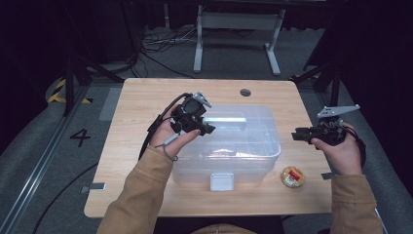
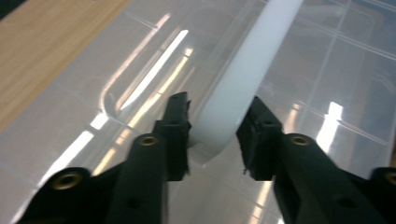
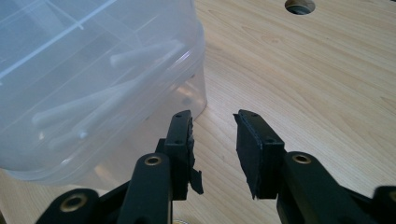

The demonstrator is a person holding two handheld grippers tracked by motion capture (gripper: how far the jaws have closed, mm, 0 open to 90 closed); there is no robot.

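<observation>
From above, the clear plastic box (image 1: 229,146) sits in the middle of the wooden surface (image 1: 136,97), its white handle (image 1: 225,119) across the lid; the left tongs (image 1: 207,129) are at the handle's left end, the right tongs (image 1: 295,136) hover beside the box's right side, and a small round tin (image 1: 294,177) lies near the front. Along the left tongs (image 2: 212,123), the handle (image 2: 243,79) runs between narrowed jaws, pads touching or nearly so. Along the right tongs (image 3: 212,135), the jaws stand partly apart, empty, just beside the box's corner (image 3: 93,70).

Box (image 1: 253,146) contents blurred, unidentifiable
</observation>
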